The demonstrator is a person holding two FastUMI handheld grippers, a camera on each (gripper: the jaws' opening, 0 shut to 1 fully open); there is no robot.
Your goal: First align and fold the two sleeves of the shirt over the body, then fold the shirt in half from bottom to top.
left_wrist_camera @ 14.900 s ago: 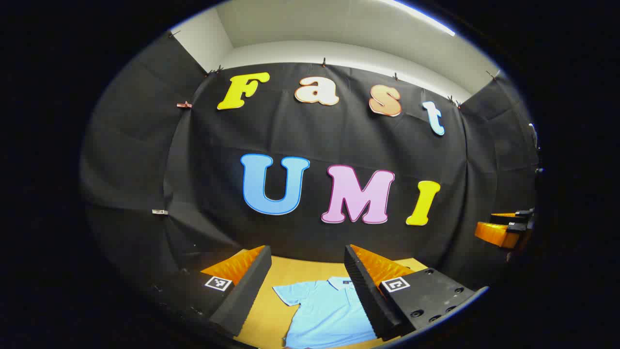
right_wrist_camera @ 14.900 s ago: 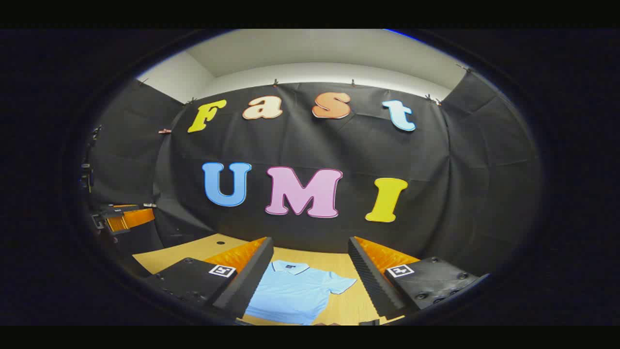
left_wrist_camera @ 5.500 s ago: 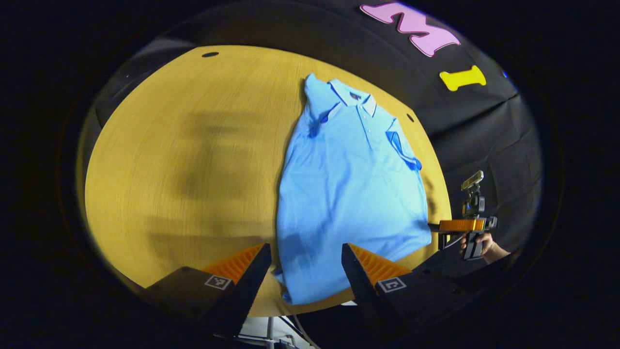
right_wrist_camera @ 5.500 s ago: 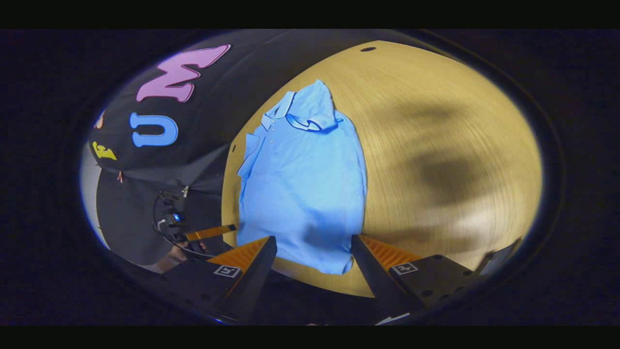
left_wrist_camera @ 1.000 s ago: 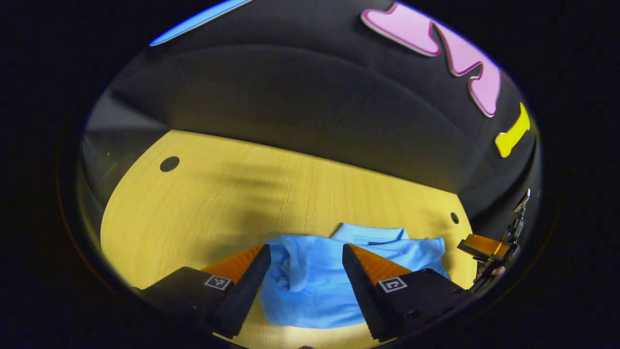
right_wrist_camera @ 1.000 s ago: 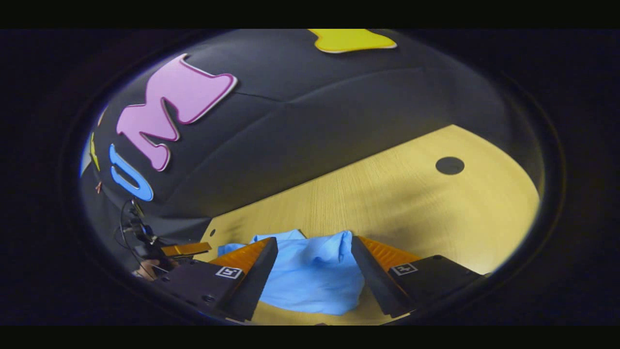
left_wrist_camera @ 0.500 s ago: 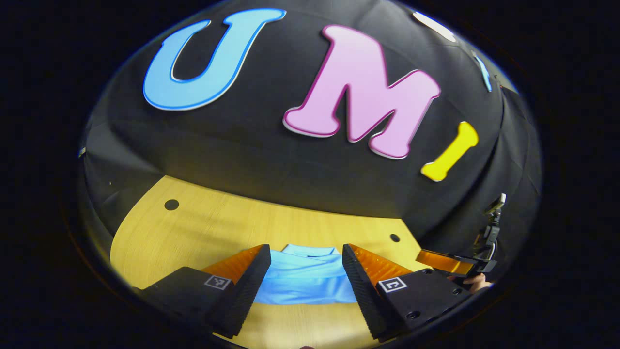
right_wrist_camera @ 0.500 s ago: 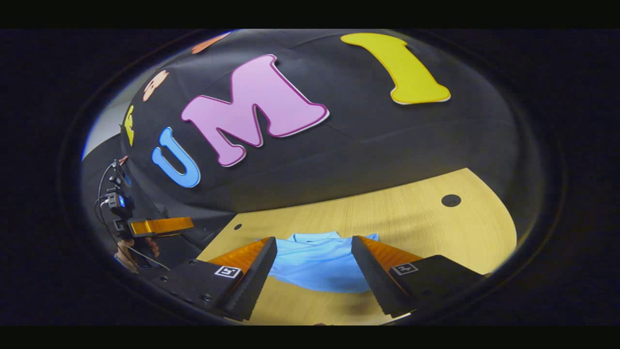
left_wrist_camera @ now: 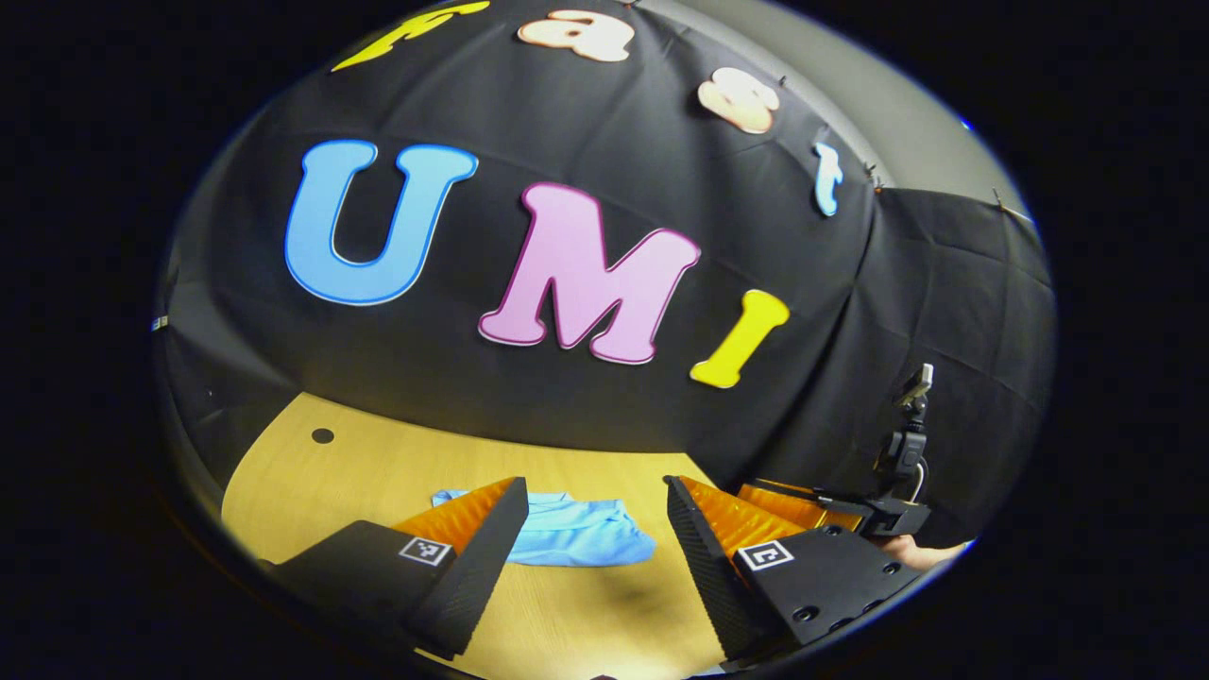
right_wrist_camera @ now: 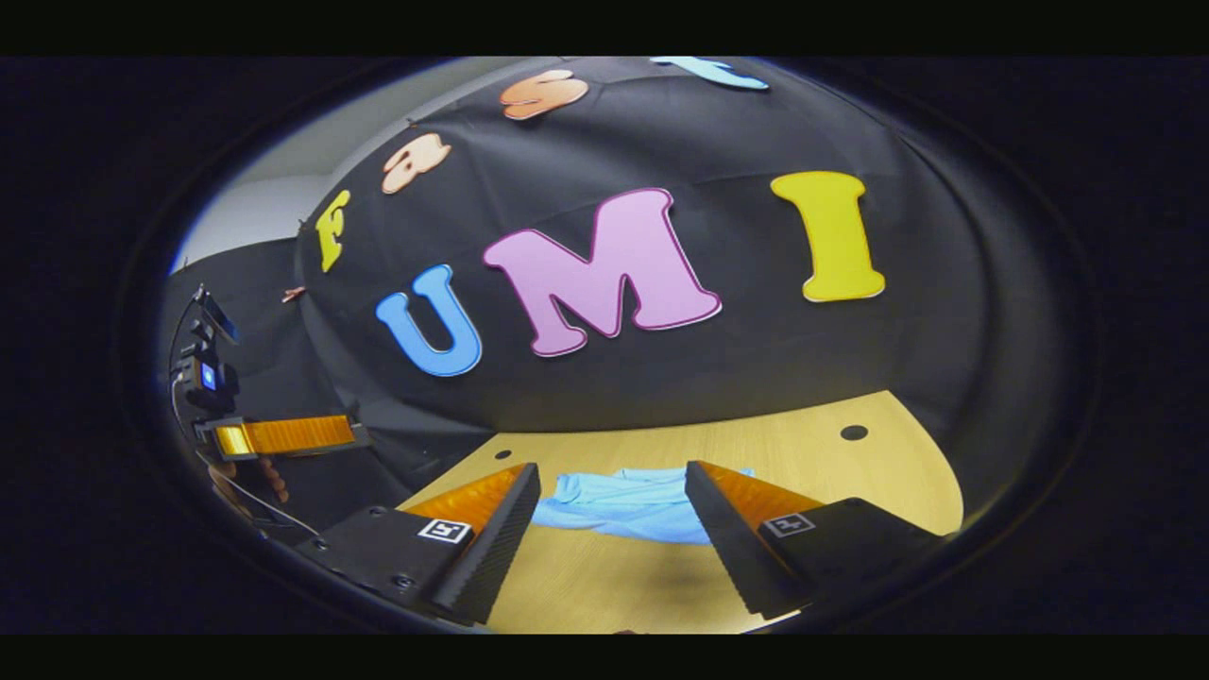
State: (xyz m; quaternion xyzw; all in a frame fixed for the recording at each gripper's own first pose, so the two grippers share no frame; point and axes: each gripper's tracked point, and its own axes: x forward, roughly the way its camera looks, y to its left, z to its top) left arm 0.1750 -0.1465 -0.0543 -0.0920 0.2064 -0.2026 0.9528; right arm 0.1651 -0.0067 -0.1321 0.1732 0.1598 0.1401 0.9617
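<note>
Shirt [left_wrist_camera: 576, 541]: folded on desk [left_wrist_camera: 378, 467], at my 12 o'clock.
Left hand-held gripper [left_wrist_camera: 595, 557]: wide open, empty.
Right hand-held gripper [right_wrist_camera: 612, 548]: wide open, empty.
Risk: I judge loose top layer may slide, undoing the fold.

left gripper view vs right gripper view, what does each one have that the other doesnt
Left gripper view's extras: the right claw seen from the side at the right edge, a hand below it.

Right gripper view's extras: the left claw side-on at the left edge, with fingers of the other hand under it.

Shared: the folded blue shirt lying on the wooden table past each view's own open claw, which touches nothing, plus the black cloth wall behind.
</note>
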